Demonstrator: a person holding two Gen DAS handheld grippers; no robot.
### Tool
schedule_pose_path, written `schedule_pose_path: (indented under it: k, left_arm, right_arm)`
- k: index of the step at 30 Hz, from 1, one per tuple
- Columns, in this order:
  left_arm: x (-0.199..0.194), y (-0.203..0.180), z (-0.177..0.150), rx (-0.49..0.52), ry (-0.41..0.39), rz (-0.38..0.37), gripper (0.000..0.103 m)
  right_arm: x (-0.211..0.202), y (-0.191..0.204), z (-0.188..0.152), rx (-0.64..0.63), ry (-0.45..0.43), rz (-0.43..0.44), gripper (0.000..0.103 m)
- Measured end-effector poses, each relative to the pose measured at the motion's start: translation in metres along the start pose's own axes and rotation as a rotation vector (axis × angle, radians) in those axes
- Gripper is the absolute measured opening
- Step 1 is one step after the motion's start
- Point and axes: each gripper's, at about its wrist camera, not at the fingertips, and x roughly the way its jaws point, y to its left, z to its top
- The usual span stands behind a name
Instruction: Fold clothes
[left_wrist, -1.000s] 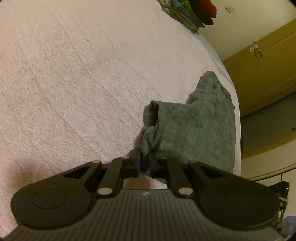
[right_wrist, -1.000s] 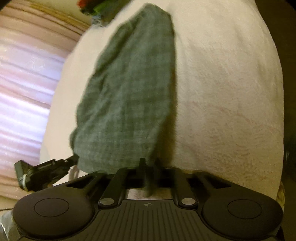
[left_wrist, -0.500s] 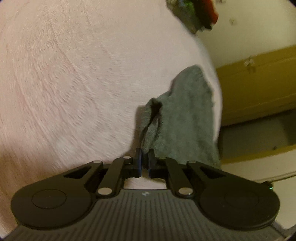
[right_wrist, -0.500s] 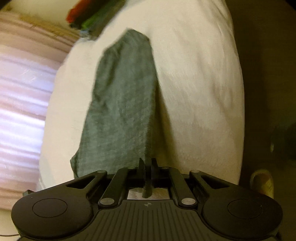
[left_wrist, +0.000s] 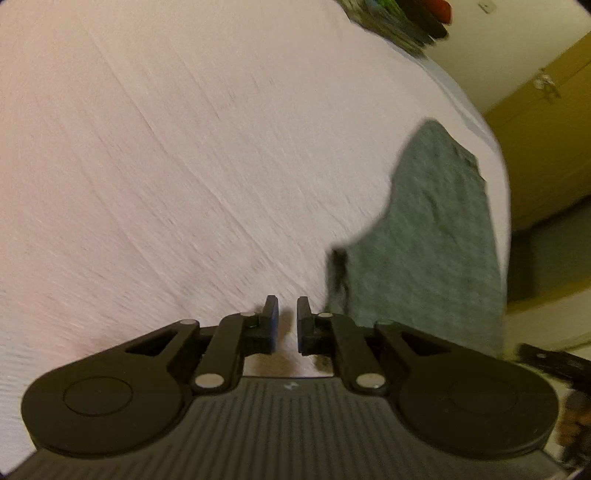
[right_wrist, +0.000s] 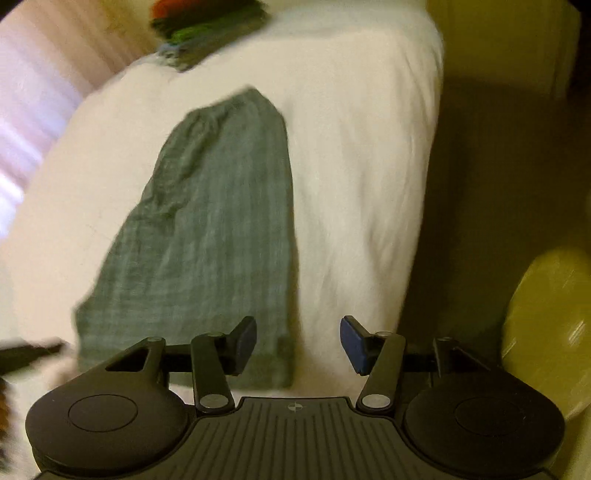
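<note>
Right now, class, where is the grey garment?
The garment lies flat on the bed, left of centre in the right wrist view, near the bed's edge.

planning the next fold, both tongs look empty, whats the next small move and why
Probably bring the right tongs down onto the near hem of the cloth and close. Both tongs are open and hold nothing, the left tongs beside the cloth's edge, and the cloth lies long and flat on the bed, likely needing another fold.
</note>
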Motion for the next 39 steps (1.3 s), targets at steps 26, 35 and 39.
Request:
schedule_pose_path:
  k: [26,35,39]
  left_arm:
    - [-0.099,-0.207,-0.071,0.261,0.072,0.371,0.032]
    - [-0.161,-0.247,-0.102,0.285,-0.019,0.376,0.033]
    - [-0.174,-0.258,-0.115,0.288,-0.031,0.372,0.034]
  right_arm:
    - [-0.107,0.055,-0.039,-0.081,0.182,-0.009,0.086]
    - [-0.170,0.060,-0.062,-0.118,0.139,0.031,0.086]
    - [-0.191,0.056,-0.068,-0.114,0.125,0.036,0.086]
